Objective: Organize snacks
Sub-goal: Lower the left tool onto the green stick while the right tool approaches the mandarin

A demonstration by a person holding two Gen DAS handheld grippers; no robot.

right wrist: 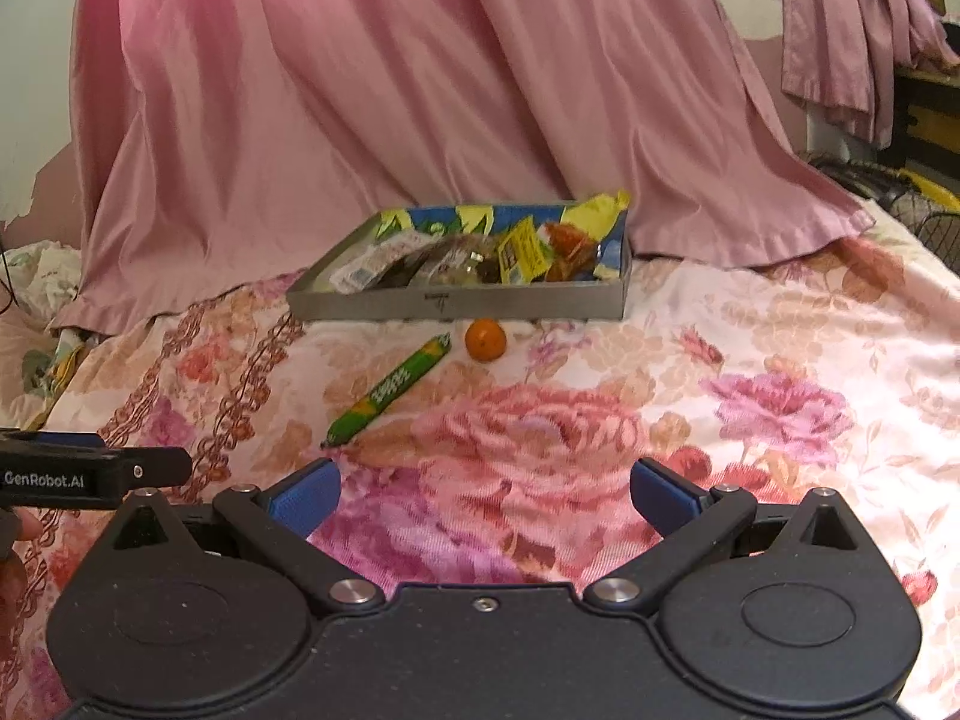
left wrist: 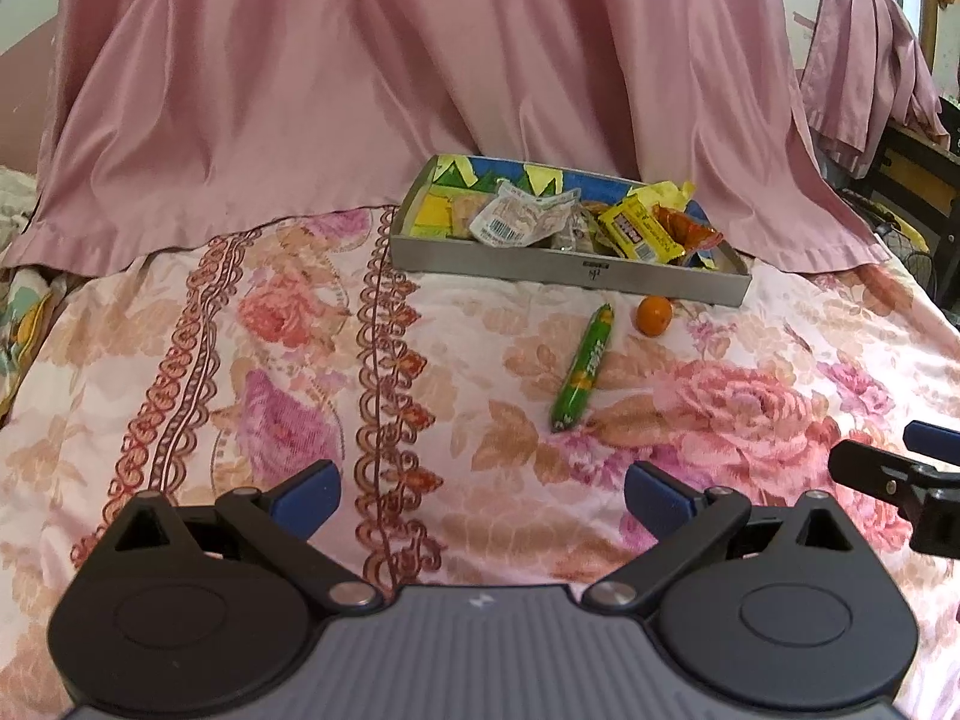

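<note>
A grey tray (left wrist: 564, 272) (right wrist: 456, 306) holding several snack packets sits on the floral bedspread ahead. Just in front of it lie a long green snack stick (left wrist: 583, 369) (right wrist: 390, 390) and a small orange fruit (left wrist: 654, 315) (right wrist: 486, 340). My left gripper (left wrist: 483, 498) is open and empty, well short of the stick. My right gripper (right wrist: 483, 498) is open too, nothing between its blue pads, also short of both items. Each gripper shows at the edge of the other's view.
Pink draped cloth (left wrist: 420, 78) (right wrist: 390, 90) hangs right behind the tray. The bedspread (left wrist: 240, 360) stretches flat to the left and right of the loose snacks. Dark furniture (left wrist: 924, 180) stands at the far right.
</note>
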